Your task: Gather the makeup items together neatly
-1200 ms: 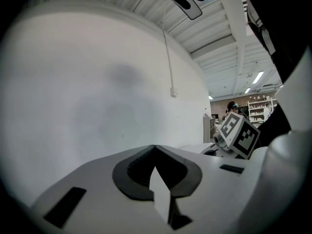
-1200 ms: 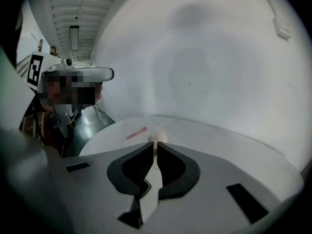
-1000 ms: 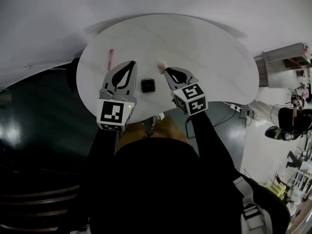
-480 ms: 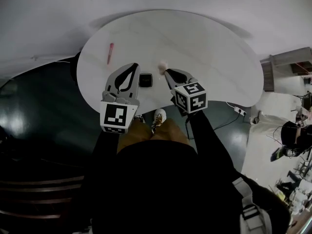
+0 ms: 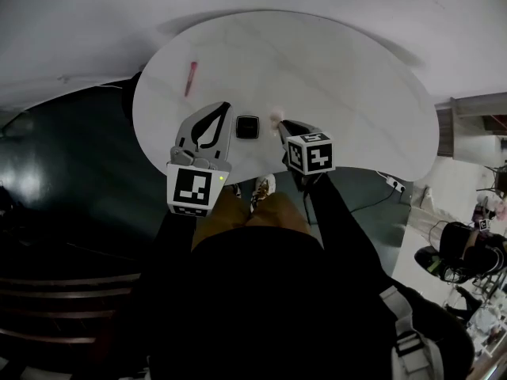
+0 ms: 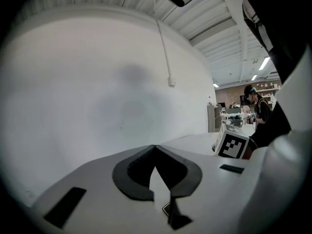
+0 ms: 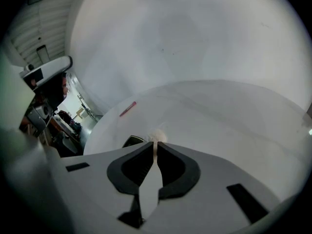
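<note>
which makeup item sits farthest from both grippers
The pink stick, alone at the table's far left; the black compact lies between them, the pale puff in the right gripper.

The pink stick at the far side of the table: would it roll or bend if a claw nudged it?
The pink stick looks slim and straight, so probably stiff and light. If round, a sideways nudge could roll it across the smooth white table; its cross-section is too small to tell.

Pink stick (image 5: 191, 78) lies apart; black compact (image 5: 248, 127) just beside pale puff (image 5: 276, 117).
</note>
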Motion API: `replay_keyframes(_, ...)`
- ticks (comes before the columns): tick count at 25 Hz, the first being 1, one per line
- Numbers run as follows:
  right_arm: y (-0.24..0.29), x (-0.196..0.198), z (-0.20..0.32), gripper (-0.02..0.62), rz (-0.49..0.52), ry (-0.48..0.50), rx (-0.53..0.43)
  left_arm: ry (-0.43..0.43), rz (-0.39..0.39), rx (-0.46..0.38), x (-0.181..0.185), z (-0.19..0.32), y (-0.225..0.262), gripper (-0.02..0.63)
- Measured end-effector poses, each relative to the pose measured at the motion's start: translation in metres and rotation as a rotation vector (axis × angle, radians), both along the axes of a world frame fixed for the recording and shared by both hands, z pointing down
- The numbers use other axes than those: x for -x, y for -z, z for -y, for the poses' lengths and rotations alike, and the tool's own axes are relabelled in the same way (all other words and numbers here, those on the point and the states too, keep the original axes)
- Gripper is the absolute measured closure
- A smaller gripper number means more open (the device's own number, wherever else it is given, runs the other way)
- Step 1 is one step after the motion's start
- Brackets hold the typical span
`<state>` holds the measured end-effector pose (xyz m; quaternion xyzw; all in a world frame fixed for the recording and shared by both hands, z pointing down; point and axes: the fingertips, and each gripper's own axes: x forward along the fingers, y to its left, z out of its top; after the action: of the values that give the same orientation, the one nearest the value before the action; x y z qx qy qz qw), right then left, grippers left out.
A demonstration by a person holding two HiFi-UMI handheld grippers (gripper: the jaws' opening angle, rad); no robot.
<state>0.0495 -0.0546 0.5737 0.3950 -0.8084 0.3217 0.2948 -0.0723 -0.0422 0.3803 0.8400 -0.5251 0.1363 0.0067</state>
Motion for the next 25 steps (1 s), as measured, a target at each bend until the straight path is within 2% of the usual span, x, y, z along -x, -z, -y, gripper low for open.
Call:
replay_keyframes(4,-0.016,-0.005,-0.003,0.551,0.017,-0.043,0.108,0.015,0.003,0.015,0.004,0.009,0.001,0.591)
replay_keyframes(10,-0.033,-0.020,0.008,0.551,0.000,-0.085,0.169,0.033,0.000,0.027,-0.003,0.030,-0.006,0.591)
replay_keyframes(14,-0.038,-0.026,0.019,0.541,-0.030,-0.088,0.153,0.039,-0.002,0.036,-0.008,0.042,-0.013,0.591)
replay_keyframes(15,-0.040,-0.028,0.022,0.527,-0.038,-0.084,0.151,0.041,-0.004,0.040,-0.010,0.047,-0.016,0.591)
replay_keyframes(17,-0.047,-0.035,0.027,0.451,-0.049,-0.066,0.152,0.044,-0.005,0.048,-0.016,0.055,-0.024,0.591)
replay_keyframes(18,-0.049,-0.038,0.029,0.440,-0.054,-0.056,0.150,0.043,-0.004,0.051,-0.019,0.059,-0.026,0.591)
replay_keyframes(25,-0.024,-0.042,0.056,0.437,-0.085,-0.025,0.035,0.044,-0.003,0.059,-0.019,0.074,-0.024,0.591)
